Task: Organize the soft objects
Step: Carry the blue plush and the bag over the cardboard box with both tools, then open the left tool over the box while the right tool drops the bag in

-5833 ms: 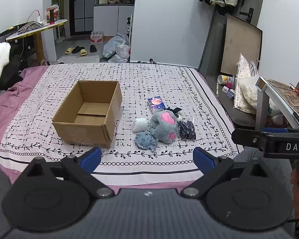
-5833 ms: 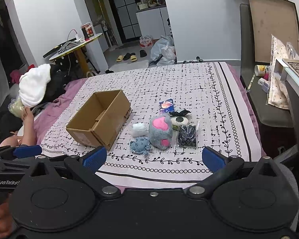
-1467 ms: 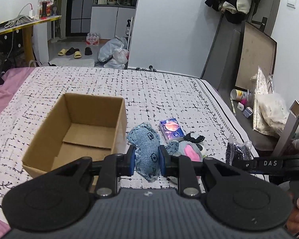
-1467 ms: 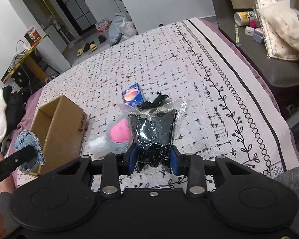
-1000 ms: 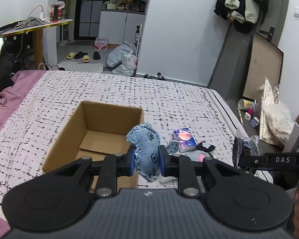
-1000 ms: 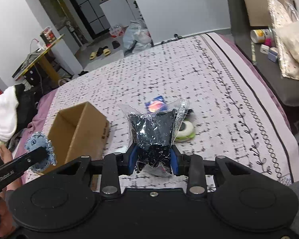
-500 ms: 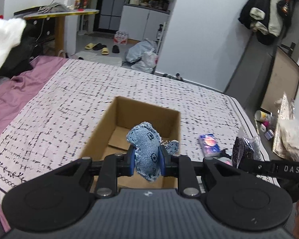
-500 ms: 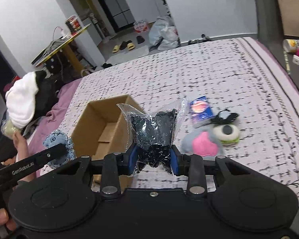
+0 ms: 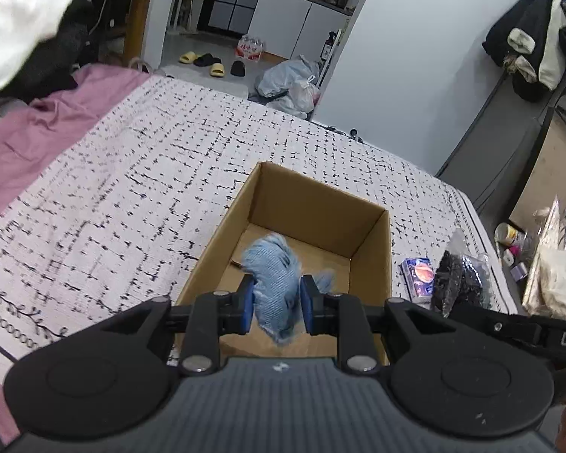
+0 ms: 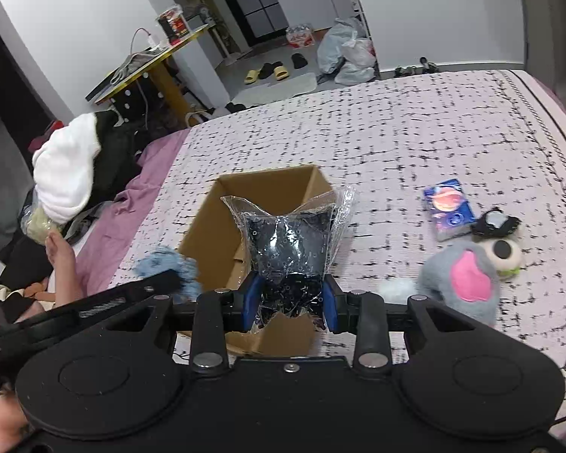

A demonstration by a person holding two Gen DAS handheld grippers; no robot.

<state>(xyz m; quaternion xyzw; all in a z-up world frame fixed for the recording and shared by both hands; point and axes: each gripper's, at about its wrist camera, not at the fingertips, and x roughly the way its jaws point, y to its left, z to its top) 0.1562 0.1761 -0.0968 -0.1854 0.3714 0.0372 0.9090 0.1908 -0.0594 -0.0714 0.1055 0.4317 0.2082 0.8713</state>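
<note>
Left wrist view: the left tool [image 9: 276, 304] is clamped on a blue denim plush [image 9: 274, 277], directly above the open cardboard box [image 9: 371, 260] on the bed. Beside it, the right tool [image 10: 290, 302] grips a clear bag of black pieces [image 10: 290, 253] over the box's near right corner.

A white bedspread with a black dashed grid pattern [image 9: 139, 173] is spread over the bed, and a mauve-pink sheet [image 9: 30, 143] is seen along its side. A heap of white and black clothing [image 10: 75, 166] is piled beside that sheet. On the floor beyond the bed, yellow and black slippers [image 9: 211, 64] are lined up, and white plastic bags [image 9: 290, 87] are slumped near the pale wall. A yellow-edged table [image 10: 147, 64] is set near the tiled doorway. Dark and white garments [image 9: 539, 45] are hung on the wall.
</note>
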